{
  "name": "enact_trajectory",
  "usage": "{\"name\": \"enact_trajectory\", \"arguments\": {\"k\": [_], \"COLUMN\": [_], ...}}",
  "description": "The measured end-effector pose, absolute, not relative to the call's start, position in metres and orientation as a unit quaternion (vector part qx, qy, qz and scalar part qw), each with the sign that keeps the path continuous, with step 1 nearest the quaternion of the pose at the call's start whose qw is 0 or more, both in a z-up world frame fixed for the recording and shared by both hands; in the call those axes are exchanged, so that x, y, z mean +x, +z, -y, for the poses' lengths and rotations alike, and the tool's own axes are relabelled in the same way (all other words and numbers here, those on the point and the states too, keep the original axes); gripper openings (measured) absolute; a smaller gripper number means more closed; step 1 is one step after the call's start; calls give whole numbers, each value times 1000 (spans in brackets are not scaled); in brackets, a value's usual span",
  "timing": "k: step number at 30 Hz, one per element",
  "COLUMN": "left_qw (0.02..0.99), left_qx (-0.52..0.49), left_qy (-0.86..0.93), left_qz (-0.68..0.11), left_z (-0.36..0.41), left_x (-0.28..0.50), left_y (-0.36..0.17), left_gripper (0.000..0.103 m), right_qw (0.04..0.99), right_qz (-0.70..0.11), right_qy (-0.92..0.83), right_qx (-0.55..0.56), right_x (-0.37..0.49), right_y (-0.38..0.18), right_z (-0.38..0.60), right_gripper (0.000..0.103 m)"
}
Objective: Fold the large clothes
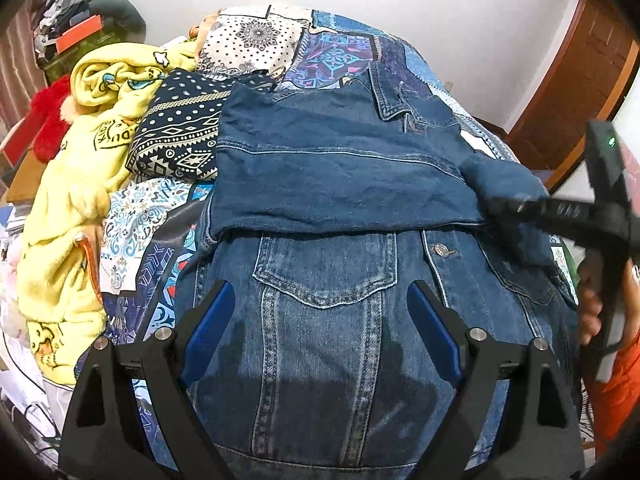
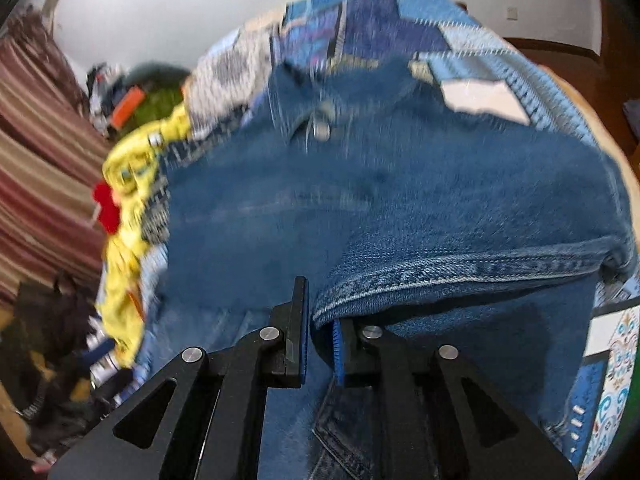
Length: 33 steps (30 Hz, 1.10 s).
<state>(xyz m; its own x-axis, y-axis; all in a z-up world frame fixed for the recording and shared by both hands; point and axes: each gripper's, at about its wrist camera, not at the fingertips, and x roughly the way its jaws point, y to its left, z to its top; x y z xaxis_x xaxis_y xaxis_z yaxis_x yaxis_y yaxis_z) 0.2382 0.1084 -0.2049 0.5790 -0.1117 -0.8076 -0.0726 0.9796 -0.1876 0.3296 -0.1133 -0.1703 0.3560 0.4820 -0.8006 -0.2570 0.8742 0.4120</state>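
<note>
A blue denim jacket [image 1: 328, 168] lies on a patchwork quilt [image 1: 336, 52], its far part folded across over the chest pocket [image 1: 324, 280]. My left gripper [image 1: 320, 292] hovers open just above that pocket, with nothing between its blue pads. In the left wrist view my right gripper [image 1: 516, 206] comes in from the right, blurred, at the folded sleeve's edge, a hand [image 1: 592, 312] behind it. In the right wrist view, my right gripper [image 2: 320, 312] is shut on a stitched edge of the denim jacket [image 2: 400, 200]. The cloth drapes over its right finger. That view is motion-blurred.
A yellow fleece blanket [image 1: 60, 220] and a navy patterned cloth [image 1: 180, 136] lie bunched left of the jacket. A red soft item [image 1: 50, 120] and piled clutter sit beyond them. A wooden door [image 1: 580, 80] stands at the right, a striped curtain [image 2: 36, 160] at the left.
</note>
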Motion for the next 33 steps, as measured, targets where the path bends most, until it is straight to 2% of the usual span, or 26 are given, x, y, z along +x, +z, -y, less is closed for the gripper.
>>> {"name": "enact_trajectory", "arguments": {"k": [3, 5, 7, 10, 16, 21, 25, 33], "left_qw": [884, 886, 888, 893, 904, 899, 890, 845], "left_qx": [-94, -86, -76, -60, -14, -4, 34, 156], "left_qy": [-12, -14, -17, -28, -66, -122, -154, -187], "left_qz": [-458, -456, -452, -444, -423, -420, -427, -476], "left_z": [-103, -97, -88, -70, -17, 33, 80, 161], "left_x": [241, 245, 249, 258, 283, 310, 332, 369], "left_y": [-201, -195, -189, -176, -145, -130, -133, -193], "left_gripper": [88, 88, 88, 88, 88, 92, 92, 92], "right_qw": [806, 792, 781, 791, 839, 871, 882, 869], "right_qz": [-537, -551, -560, -541, -485, -455, -451, -478], "right_qy": [228, 238, 249, 255, 224, 163, 118, 96], "right_qx": [99, 109, 123, 123, 101, 87, 74, 83], "right_x": [324, 323, 321, 309, 289, 286, 284, 293], "right_y": [-179, -180, -177, -163, -137, -129, -134, -163], "right_z": [116, 124, 133, 150, 195, 229, 255, 279], "right_gripper": [11, 20, 36, 50, 66, 75, 77, 77]}}
